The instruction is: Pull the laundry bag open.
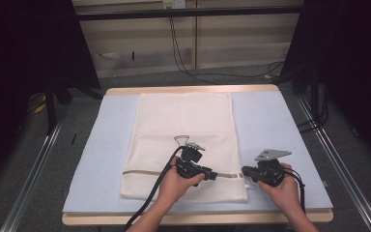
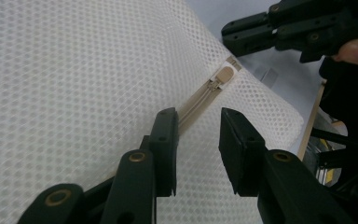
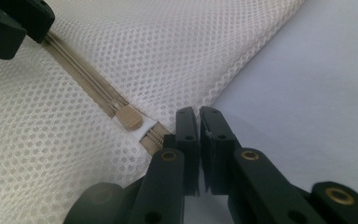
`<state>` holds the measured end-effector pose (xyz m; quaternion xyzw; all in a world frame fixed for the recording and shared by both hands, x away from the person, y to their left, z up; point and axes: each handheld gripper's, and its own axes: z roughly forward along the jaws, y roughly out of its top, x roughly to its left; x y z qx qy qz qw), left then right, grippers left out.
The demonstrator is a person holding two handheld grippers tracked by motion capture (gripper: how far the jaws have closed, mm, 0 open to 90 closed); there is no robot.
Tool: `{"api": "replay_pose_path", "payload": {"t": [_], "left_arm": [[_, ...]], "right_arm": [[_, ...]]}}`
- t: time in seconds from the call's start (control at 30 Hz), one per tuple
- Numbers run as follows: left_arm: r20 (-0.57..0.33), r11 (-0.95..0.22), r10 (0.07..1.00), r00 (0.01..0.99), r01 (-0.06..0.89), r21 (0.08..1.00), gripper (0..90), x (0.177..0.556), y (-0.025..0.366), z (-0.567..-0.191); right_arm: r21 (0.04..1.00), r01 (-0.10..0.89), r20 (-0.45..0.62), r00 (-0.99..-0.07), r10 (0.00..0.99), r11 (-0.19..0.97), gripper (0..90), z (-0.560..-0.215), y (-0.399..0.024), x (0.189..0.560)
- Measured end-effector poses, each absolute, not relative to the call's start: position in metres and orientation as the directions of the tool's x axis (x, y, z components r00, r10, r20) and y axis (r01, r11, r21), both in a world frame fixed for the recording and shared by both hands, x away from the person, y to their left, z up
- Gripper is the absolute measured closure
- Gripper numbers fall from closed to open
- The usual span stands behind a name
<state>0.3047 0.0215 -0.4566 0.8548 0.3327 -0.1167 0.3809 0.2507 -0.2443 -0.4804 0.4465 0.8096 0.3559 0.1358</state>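
Note:
A white mesh laundry bag [image 1: 183, 121] lies flat on a pale blue mat [image 1: 265, 121]. A tan zipper [image 1: 145, 171] runs across its near end, and its tan pull [image 2: 224, 74] [image 3: 130, 117] sits close to the bag's right edge. My left gripper [image 1: 213, 175] [image 2: 198, 128] is open, its jaws standing either side of the zipper line just above the mesh, a little short of the pull. My right gripper [image 1: 244, 171] [image 3: 199, 114] is shut, its tips at the bag's right edge beside the zipper's end. I cannot tell if fabric is pinched there.
The mat covers a wooden table [image 1: 193, 89]. Bare mat lies to the right of the bag [image 3: 307, 93]. Cables [image 1: 183, 63] trail on the floor behind, metal rails [image 1: 34, 164] run along both sides, and dark curtains stand left and right.

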Motion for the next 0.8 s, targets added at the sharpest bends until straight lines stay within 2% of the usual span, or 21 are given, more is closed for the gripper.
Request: {"api": "replay_pose_path", "payload": {"t": [0.13,0.27,0.3,0.33,0.37,0.43,0.57,0.8], "left_arm": [[-0.472,-0.472,0.480,0.739,0.672,0.571,67.1,0.304,0.013,-0.458],[-0.437,-0.525,0.472,0.766,0.642,0.558,68.3,0.304,0.010,-0.462],[-0.450,-0.495,0.490,0.747,0.663,0.562,68.8,0.303,0.008,-0.463],[-0.416,-0.545,0.471,0.778,0.628,0.556,69.8,0.305,0.010,-0.464],[-0.439,-0.502,0.498,0.748,0.661,0.558,71.4,0.302,0.008,-0.465],[-0.400,-0.554,0.487,0.777,0.629,0.546,74.7,0.305,0.010,-0.466],[-0.375,-0.565,0.513,0.773,0.632,0.531,85.4,0.304,0.011,-0.470],[-0.378,-0.558,0.525,0.763,0.644,0.524,88.8,0.305,0.012,-0.471]], "right_arm": [[0.715,0.622,0.132,-0.569,0.812,0.320,86.8,-0.479,-0.246,0.253],[0.733,0.613,0.142,-0.564,0.814,0.297,85.8,-0.473,-0.247,0.250],[0.739,0.605,0.143,-0.571,0.808,0.297,85.9,-0.472,-0.245,0.249],[0.741,0.598,0.140,-0.583,0.800,0.305,86.4,-0.471,-0.244,0.248],[0.742,0.590,0.138,-0.599,0.789,0.318,88.5,-0.470,-0.242,0.247],[0.731,0.586,0.122,-0.618,0.777,0.351,90.0,-0.471,-0.239,0.246],[0.726,0.567,0.102,-0.649,0.754,0.389,90.0,-0.473,-0.235,0.245],[0.719,0.575,0.100,-0.642,0.760,0.391,90.0,-0.477,-0.232,0.248]]}}
